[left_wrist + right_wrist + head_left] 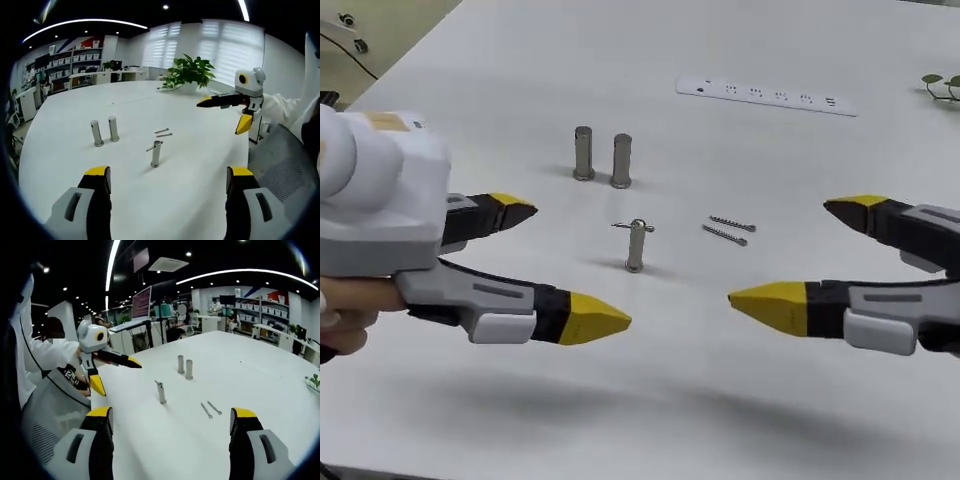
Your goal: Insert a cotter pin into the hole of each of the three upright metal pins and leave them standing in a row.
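Head view: judged one of three done. The fitted pin stands mid-frame on the bench with a cotter pin through its top hole. Two bare pins stand side by side at upper centre, holes unfilled. Two loose cotter pins lie right of centre, straight on the bench, not in any tray. Left to do: two insertions, then lining up, as the fitted pin stands apart from the pair. Left tongs at lower left and right tongs at right are both spread and hold nothing.

Left gripper view: left tongs spread at the bottom, fitted pin at centre, bare pins left of it.

Right gripper view: right tongs spread at the bottom, loose cotter pins just above them, fitted pin at centre.
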A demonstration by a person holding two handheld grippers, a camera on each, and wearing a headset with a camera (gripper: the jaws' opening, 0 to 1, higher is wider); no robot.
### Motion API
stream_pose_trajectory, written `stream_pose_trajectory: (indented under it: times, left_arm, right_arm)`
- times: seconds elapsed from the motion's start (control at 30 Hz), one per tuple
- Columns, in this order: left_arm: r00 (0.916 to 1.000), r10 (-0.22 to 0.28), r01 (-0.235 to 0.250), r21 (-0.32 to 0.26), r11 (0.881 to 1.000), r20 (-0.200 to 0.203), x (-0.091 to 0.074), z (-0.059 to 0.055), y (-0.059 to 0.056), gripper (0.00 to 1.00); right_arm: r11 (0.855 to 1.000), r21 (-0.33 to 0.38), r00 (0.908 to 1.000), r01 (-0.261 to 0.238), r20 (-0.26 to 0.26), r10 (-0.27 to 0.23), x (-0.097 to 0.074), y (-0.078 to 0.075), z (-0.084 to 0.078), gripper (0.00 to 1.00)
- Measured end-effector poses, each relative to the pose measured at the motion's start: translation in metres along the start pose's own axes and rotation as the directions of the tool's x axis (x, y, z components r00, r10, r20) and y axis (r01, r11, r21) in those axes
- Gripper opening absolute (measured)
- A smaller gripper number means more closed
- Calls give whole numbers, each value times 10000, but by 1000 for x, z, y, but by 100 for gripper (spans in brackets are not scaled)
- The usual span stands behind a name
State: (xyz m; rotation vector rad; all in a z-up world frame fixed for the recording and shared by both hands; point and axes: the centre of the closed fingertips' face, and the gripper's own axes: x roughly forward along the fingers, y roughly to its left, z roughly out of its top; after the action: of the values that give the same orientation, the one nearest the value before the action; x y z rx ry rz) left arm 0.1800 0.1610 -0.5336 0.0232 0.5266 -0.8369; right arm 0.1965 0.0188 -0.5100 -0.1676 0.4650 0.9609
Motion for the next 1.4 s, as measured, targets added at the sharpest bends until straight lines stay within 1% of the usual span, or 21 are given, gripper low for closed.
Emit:
stream_pose_trajectory:
  times: [0.07,0.1,0.13,0.17,0.2,0.23,0.43,0.47,0.53,0.7,0.73,0.8,0.9,0.93,1.0,1.03,1.1,1.17,1.23,1.3,1.4]
  left_arm:
    - [9999,98,-98,-62,9999,46,-1,1,5,95]
    - [9998,173,-172,-107,9998,85,-1,3,9,95]
    - [9998,191,-190,-122,9997,93,-1,3,10,95]
    - [9997,223,-222,-114,9997,117,-2,5,12,95]
    - [9996,243,-242,-105,9997,139,-3,7,14,95]
    - [9994,286,-285,-87,9996,179,-3,10,17,95]
    - [9969,580,-574,-132,9983,524,-4,26,36,94]
    - [9949,657,-639,-254,9976,768,-4,32,40,93]
    - [9909,897,-873,-282,9958,1003,-4,41,49,92]
    - [9851,1280,-1263,-219,9917,1152,1,52,69,90]
    - [9843,1324,-1307,-227,9912,1168,3,54,69,89]
    - [9817,1474,-1455,-251,9890,1205,6,58,76,88]
    - [9773,1792,-1783,-177,9838,1134,11,62,88,86]
    - [9738,2078,-2106,219,9773,919,11,62,95,84]
    - [9683,2312,-2369,541,9700,945,13,66,100,81]
    - [9686,2281,-2331,424,9715,987,15,68,101,81]
    - [9665,2309,-2374,484,9702,1124,17,72,103,77]
    - [9666,2287,-2349,430,9711,1154,22,74,106,74]
    - [9664,2341,-2393,383,9702,1064,27,72,110,73]
    - [9648,2537,-2581,629,9641,696,32,66,117,70]
    - [9636,2600,-2637,618,9626,619,38,63,121,66]
  right_arm:
    - [9998,177,10000,-60,-19,61,-1,2,-1,98]
    - [9995,302,10000,10,-42,-9,-1,2,-2,98]
    - [9990,380,9997,218,-133,-213,-2,-1,-3,98]
    - [9990,340,9994,300,-208,-293,-2,-2,-5,98]
    - [9990,368,9984,259,-508,-240,-3,-1,-11,98]
    - [9988,390,9979,296,-579,-273,-4,-1,-13,98]
    - [9968,714,9978,352,-593,-309,-7,0,-21,98]
    - [9964,758,9976,370,-607,-324,-7,0,-22,98]
    - [9959,810,9970,409,-682,-354,-8,-1,-24,98]
    - [9942,914,9964,561,-680,-499,-11,-4,-26,98]
    - [9940,925,9964,578,-676,-516,-11,-4,-26,98]
    - [9937,947,9962,606,-681,-543,-12,-5,-26,98]
    - [9933,971,9960,633,-694,-567,-13,-5,-27,98]
    - [9933,945,9956,668,-722,-601,-14,-6,-27,98]
    - [9935,908,9954,679,-735,-613,-15,-6,-27,98]
    - [9932,941,9953,683,-751,-613,-15,-6,-28,98]
    - [9927,958,9944,738,-830,-659,-16,-7,-29,98]
    - [9924,975,9939,754,-873,-669,-16,-8,-30,98]
    - [9912,1073,9941,771,-846,-682,-17,-8,-30,98]
    - [9908,1092,9939,796,-847,-705,-17,-8,-30,98]
    - [9900,1112,9928,871,-912,-772,-19,-10,-32,98]
